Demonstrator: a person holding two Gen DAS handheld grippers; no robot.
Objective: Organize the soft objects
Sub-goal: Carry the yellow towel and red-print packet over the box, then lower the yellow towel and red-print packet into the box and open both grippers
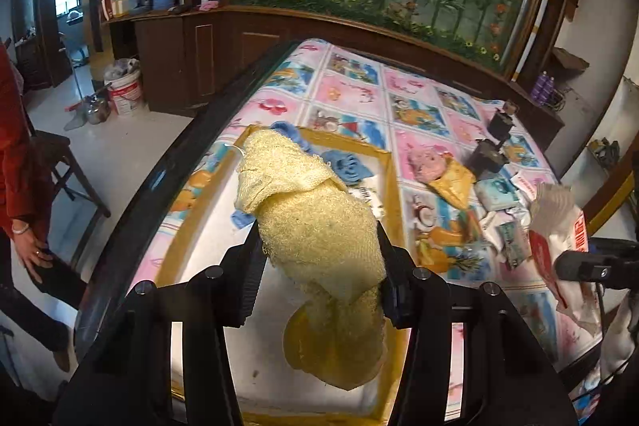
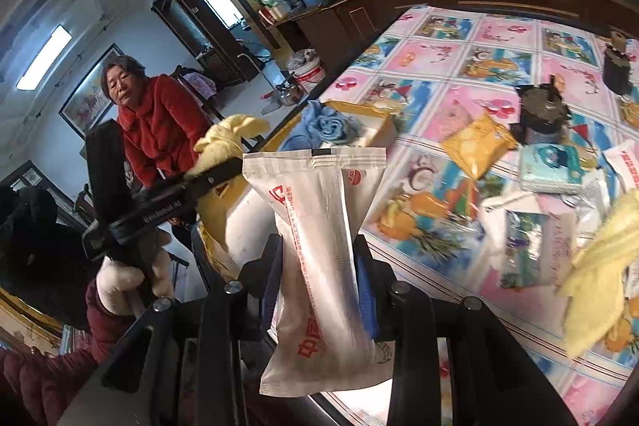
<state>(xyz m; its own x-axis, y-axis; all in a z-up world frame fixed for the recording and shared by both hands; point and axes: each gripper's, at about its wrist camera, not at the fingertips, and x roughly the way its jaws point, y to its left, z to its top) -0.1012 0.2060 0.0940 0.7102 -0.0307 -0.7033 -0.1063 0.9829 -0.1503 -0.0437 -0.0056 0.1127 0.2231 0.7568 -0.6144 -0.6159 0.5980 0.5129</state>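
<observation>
While the left wrist view looks down over the box (image 1: 389, 186), a shallow tray with yellow-brown walls on the counter (image 1: 351, 94), the left gripper (image 1: 319, 266) clenches a yellow towel (image 1: 311, 226). The towel's long axis runs away from the gripper along its fingers, and it hangs directly above the box's white floor, where a blue cloth (image 1: 343, 162) already lies. The left hand is therefore the nearer one to the drop. At the right edge the white pouch (image 1: 559, 226) shows.

In the right wrist view, the right gripper (image 2: 319, 278) grasps that white pouch (image 2: 319, 226) about its middle, its long axis upright between the fingers. Red Chinese print runs down it; I cannot read it. The box (image 2: 375, 122) lies ahead and slightly left, beyond the pouch's top.
</observation>
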